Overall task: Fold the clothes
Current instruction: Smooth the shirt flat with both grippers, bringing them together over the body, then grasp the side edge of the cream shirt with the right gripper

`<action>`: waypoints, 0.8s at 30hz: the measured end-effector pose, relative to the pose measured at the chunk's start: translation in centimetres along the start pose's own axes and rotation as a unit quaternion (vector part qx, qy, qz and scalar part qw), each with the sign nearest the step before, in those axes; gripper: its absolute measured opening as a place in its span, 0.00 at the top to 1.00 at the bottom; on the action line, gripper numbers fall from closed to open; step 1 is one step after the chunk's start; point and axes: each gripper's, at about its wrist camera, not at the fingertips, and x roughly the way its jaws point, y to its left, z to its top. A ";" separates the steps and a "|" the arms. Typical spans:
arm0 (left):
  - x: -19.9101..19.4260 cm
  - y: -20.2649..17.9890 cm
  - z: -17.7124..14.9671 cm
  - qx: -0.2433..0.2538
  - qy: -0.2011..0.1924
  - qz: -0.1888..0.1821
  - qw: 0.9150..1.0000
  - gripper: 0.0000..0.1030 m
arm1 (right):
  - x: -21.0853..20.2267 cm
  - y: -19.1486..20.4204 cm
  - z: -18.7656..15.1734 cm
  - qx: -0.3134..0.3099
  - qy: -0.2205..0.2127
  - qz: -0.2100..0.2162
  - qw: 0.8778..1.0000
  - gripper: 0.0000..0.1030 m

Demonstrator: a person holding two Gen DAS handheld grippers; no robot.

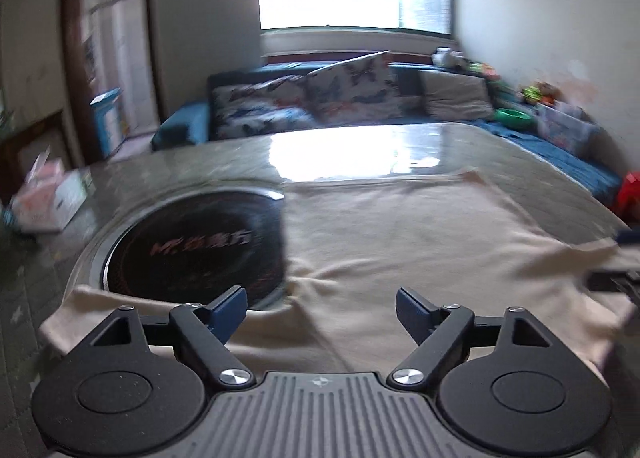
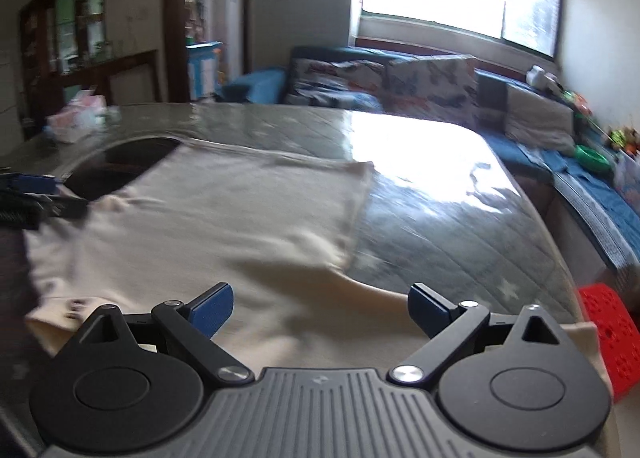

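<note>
A cream garment (image 1: 400,242) lies spread flat on the glossy table (image 1: 224,161), partly covering a round black cooktop (image 1: 196,250) set into it. My left gripper (image 1: 320,308) hovers over the garment's near edge, open, with nothing between its blue pads. In the right wrist view the same garment (image 2: 208,225) stretches from the left to mid-table, a sleeve reaching toward the near right. My right gripper (image 2: 320,308) is open above its near hem, empty. The tip of the left gripper shows at the left edge (image 2: 32,193) of the right wrist view.
A blue sofa (image 1: 192,125) with butterfly-print cushions (image 1: 344,93) runs behind the table under a bright window. A tissue box (image 1: 44,197) sits at the table's far left. A red perforated stool (image 2: 612,338) stands at the right. Toys and a green bowl (image 1: 514,117) crowd the far right.
</note>
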 end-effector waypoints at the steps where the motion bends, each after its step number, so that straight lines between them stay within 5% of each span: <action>1: -0.4 -0.7 -0.3 0.016 -0.004 -0.003 1.000 0.18 | -0.2 0.7 0.1 -0.009 -0.002 0.009 1.000 0.06; 7: -1.1 -3.5 -2.2 0.072 -0.004 -0.024 0.997 0.18 | -0.1 4.8 -0.5 -0.060 0.011 0.049 0.997 0.06; 14: -1.1 -4.4 -4.4 0.107 0.009 -0.027 0.994 0.18 | -0.1 7.1 -2.1 -0.092 0.024 0.047 0.994 0.06; 24: -1.5 -4.7 -2.0 0.082 -0.017 -0.033 0.996 0.18 | -0.5 6.2 -2.3 -0.077 0.021 0.030 0.996 0.06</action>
